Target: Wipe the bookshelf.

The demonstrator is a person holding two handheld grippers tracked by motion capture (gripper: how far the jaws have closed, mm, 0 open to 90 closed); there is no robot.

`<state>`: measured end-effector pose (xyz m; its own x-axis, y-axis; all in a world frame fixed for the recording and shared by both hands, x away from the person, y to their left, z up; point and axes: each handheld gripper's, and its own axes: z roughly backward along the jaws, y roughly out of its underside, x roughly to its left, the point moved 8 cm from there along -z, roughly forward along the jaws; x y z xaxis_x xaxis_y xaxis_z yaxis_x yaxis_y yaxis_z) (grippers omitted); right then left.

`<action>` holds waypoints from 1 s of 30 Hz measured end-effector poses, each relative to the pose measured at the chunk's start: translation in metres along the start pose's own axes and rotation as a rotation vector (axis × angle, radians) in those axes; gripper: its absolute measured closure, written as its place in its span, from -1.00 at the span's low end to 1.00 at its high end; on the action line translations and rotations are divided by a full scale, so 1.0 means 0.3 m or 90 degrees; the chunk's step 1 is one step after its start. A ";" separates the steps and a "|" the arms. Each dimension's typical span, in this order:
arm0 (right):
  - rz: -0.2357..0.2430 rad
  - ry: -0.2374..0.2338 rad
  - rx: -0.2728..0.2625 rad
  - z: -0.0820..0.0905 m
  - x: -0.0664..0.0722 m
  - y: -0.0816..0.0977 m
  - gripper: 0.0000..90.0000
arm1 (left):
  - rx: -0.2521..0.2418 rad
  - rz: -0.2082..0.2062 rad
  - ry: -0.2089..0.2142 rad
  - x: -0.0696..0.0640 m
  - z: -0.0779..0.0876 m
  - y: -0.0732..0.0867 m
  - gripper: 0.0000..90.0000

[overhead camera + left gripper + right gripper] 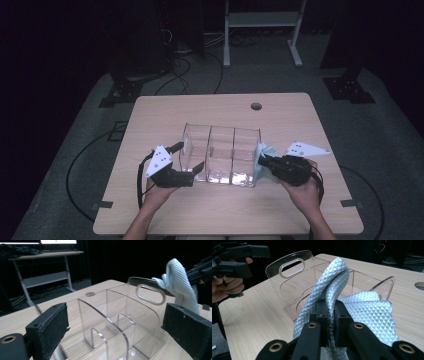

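Note:
A clear plastic organizer (221,155) with three compartments and handle cut-outs in its end walls stands in the middle of the wooden table (165,115). My right gripper (263,161) is shut on a light blue textured cloth (260,159) and holds it against the organizer's right end wall. In the right gripper view the cloth (329,287) rises folded from between the pads. My left gripper (189,157) stands open at the organizer's left end, one jaw on each side of that wall. In the left gripper view the organizer (117,322) lies between the wide-apart pads (52,327), and the cloth (178,281) hangs at the far end.
A round cable hole (256,106) sits near the table's far edge. A white metal frame (262,25) stands on the floor behind the table, with cables (185,70) and stand bases nearby. Bare wood lies in front of the organizer.

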<state>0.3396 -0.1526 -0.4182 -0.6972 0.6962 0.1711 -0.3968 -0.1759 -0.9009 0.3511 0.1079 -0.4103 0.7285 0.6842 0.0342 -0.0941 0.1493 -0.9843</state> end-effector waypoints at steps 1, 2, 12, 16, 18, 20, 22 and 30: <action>0.000 0.000 0.000 0.000 0.000 0.000 0.87 | 0.000 0.000 0.000 0.000 0.000 0.000 -0.88; 0.002 0.001 0.000 0.000 0.000 0.000 0.87 | 0.002 0.000 -0.005 0.015 0.006 0.001 -0.88; 0.009 0.022 0.009 0.006 -0.007 -0.002 0.87 | 0.016 0.027 -0.020 0.066 0.000 0.039 -0.89; 0.004 0.028 0.011 0.014 -0.019 -0.001 0.87 | 0.031 0.039 -0.016 0.077 -0.009 0.064 -0.89; 0.003 0.030 0.011 0.016 -0.023 -0.001 0.87 | 0.036 0.042 -0.011 0.076 -0.013 0.073 -0.89; 0.002 0.037 0.010 0.021 -0.032 -0.001 0.87 | 0.041 0.042 -0.006 0.075 -0.019 0.082 -0.88; -0.001 0.041 0.011 0.026 -0.039 0.000 0.87 | 0.045 0.045 0.001 0.071 -0.024 0.089 -0.88; -0.001 0.060 0.009 0.039 -0.063 0.001 0.87 | 0.074 0.043 0.028 0.052 -0.049 0.129 -0.86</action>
<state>0.3457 -0.1739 -0.4170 -0.6377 0.7587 0.1332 -0.4068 -0.1848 -0.8946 0.3686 0.1138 -0.4502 0.7464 0.6642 -0.0409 -0.2196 0.1879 -0.9573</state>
